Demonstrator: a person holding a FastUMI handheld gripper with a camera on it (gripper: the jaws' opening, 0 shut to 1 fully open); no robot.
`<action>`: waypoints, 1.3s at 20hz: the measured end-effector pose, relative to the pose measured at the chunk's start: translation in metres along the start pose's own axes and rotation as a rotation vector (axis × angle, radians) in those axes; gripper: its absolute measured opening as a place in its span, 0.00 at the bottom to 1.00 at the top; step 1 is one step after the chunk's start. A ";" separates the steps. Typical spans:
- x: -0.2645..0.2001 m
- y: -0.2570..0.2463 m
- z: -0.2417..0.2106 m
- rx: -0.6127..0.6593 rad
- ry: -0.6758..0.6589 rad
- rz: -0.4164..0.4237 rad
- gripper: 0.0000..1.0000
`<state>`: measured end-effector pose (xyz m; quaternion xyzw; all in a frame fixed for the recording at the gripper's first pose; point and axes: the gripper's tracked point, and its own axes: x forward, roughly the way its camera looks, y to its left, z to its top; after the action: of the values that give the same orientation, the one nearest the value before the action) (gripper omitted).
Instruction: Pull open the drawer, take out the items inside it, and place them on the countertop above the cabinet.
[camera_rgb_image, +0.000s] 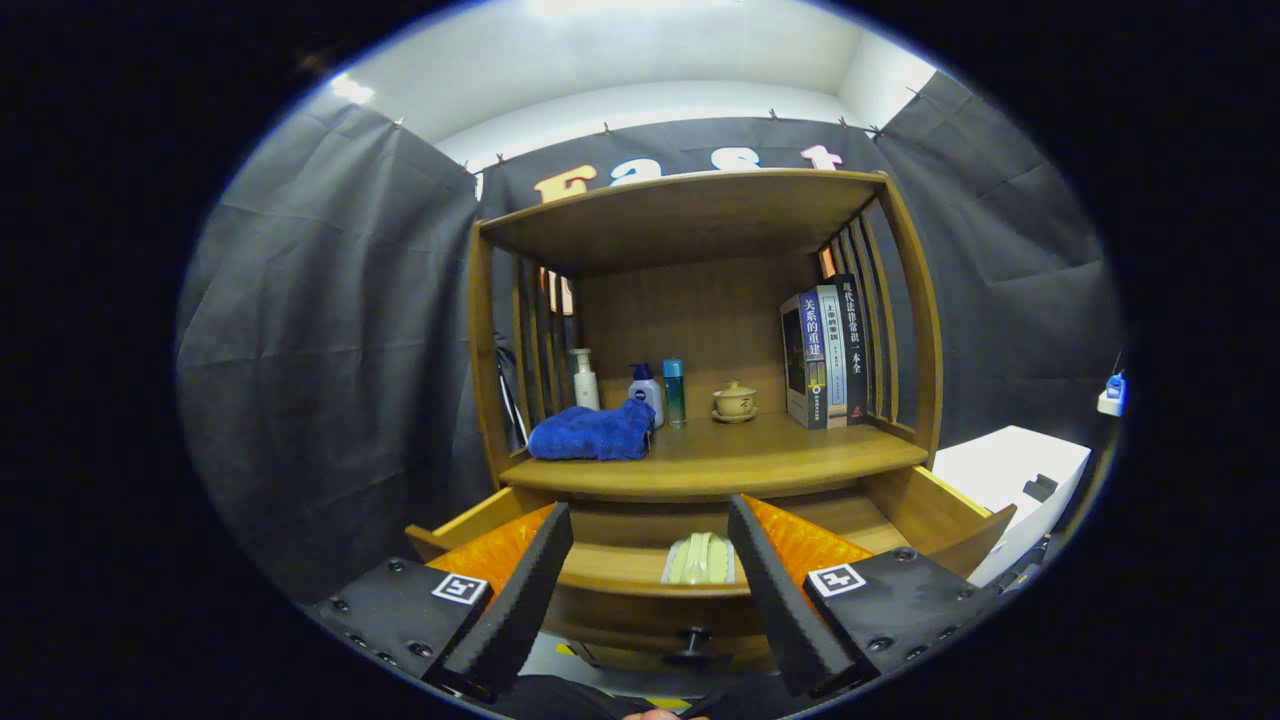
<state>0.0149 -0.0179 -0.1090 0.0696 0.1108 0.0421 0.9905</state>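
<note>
The wooden drawer (640, 572) of the cabinet stands pulled open below the countertop (740, 462). A pale green packet (700, 558) lies inside it, just beyond the gap between my fingers. My gripper (648, 535) is open, hovering above the drawer's front edge with nothing between its black ridged pads (525, 590). The drawer's dark knob (693, 640) shows low on its front panel. A blue cloth (592, 432) lies on the countertop at the left.
On the countertop stand a white pump bottle (585, 380), a white-and-blue bottle (646, 390), a teal can (674, 392), a lidded teacup (735, 402) and upright books (825, 350). A shelf roof (690, 205) covers it. A white box (1010, 480) sits to the right.
</note>
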 end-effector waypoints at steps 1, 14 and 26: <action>0.013 0.002 0.001 0.034 0.041 0.012 0.99; 0.122 -0.051 -0.081 0.108 0.493 -0.100 0.98; 0.123 -0.039 -0.139 0.148 0.693 -0.072 0.72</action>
<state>0.1055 -0.0260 -0.2750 0.1188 0.4454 0.0203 0.8872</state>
